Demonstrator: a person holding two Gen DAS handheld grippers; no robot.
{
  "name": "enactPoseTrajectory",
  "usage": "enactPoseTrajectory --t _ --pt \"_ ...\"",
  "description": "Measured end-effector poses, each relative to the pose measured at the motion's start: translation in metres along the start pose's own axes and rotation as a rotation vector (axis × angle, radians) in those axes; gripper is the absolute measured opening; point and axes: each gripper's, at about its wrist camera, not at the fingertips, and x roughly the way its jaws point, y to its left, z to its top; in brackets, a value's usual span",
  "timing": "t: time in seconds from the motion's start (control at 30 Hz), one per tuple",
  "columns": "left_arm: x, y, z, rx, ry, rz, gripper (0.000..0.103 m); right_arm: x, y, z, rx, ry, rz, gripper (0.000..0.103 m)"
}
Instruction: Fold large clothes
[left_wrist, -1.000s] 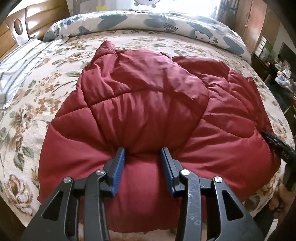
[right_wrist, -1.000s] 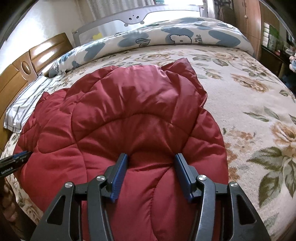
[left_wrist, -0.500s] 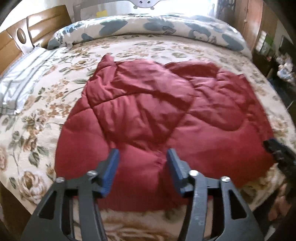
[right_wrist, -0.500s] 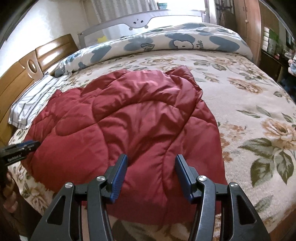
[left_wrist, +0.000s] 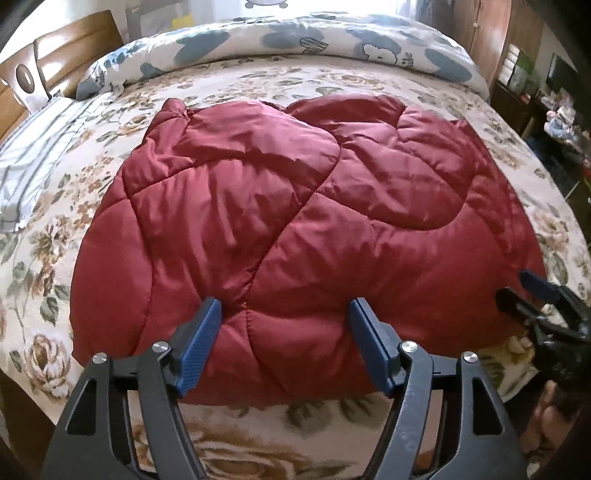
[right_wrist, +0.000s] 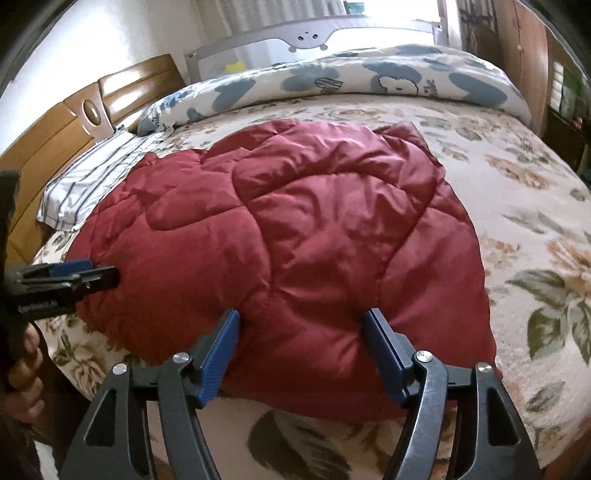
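Red quilted padded garment (left_wrist: 295, 221) lies folded into a rounded, puffy bundle on the bed (left_wrist: 258, 81), on the floral bedspread and close to the near edge. Fabric is shiny, with curved stitch lines splitting it into fat panels; an upper layer is lapped over the lower one with a clear fold edge running diagonally across the middle. Surface is creased and not flat, far corner on the left sticks up in a small peak. Left hand-held gripper (left_wrist: 286, 345) is spread wide, blue pads (left_wrist: 199, 347) either side of the near hem, nothing clamped; whether the pads touch the fabric I can't tell. Right hand-held gripper (right_wrist: 303, 356) likewise wide apart, at the near edge of the bundle towards its right end, holding nothing. Each shows in the other's view: right one at the right edge of the left wrist view, just beside the garment's right corner; left one at the left edge of the right wrist view, tip at the garment's left side. Blue-patterned duvet (right_wrist: 351, 85) is rolled along the far side, striped pillow (right_wrist: 88, 177) by the wooden headboard (right_wrist: 48, 140).
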Motion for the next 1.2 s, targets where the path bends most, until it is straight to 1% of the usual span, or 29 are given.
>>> enactPoseTrajectory --t 0.13,0.2,0.27,0.37,0.47,0.6,0.63,0.67,0.77,0.83,0.97,1.1,1.2 --pt "0.004 -0.002 0.0 0.009 0.001 0.015 0.072 -0.007 0.003 0.012 0.003 -0.019 0.022 0.071" --pt "0.005 -0.003 -0.001 0.009 0.0 0.018 0.073 -0.007 0.006 0.018 -0.008 -0.023 0.013 0.071" --pt "0.005 -0.003 -0.001 0.01 -0.001 0.02 0.074 0.001 0.009 0.023 -0.02 -0.008 0.001 0.071" --pt "0.004 -0.004 -0.001 0.01 0.0 0.022 0.074 0.02 0.009 0.023 -0.043 0.027 -0.034 0.072" --pt "-0.002 -0.001 0.0 0.003 -0.014 0.024 0.074 0.026 0.005 0.02 -0.044 0.028 -0.047 0.074" --pt "-0.012 0.01 0.007 -0.014 -0.069 0.103 0.074 0.025 -0.002 0.017 -0.028 0.025 -0.036 0.074" --pt "-0.01 0.013 0.009 -0.018 -0.071 0.113 0.074 0.025 -0.003 0.017 -0.024 0.024 -0.033 0.074" --pt "-0.003 0.016 0.011 -0.022 -0.053 0.111 0.074 0.025 -0.004 0.017 -0.02 0.022 -0.031 0.075" --pt "0.017 0.025 0.012 -0.047 0.003 0.073 0.075 0.024 -0.002 0.018 -0.015 0.021 -0.034 0.075" --pt "0.022 0.024 0.012 -0.036 -0.001 0.085 0.076 0.019 -0.002 0.022 -0.003 0.02 -0.026 0.075" --pt "0.025 0.021 0.013 -0.021 0.0 0.098 0.077 0.01 -0.003 0.034 0.005 -0.01 -0.007 0.075" --pt "0.023 0.021 0.015 -0.024 0.003 0.09 0.079 0.03 -0.007 0.037 -0.006 0.03 -0.015 0.077" --pt "0.025 0.022 0.017 -0.023 0.004 0.087 0.081 0.038 -0.012 0.033 -0.004 0.029 -0.013 0.078"
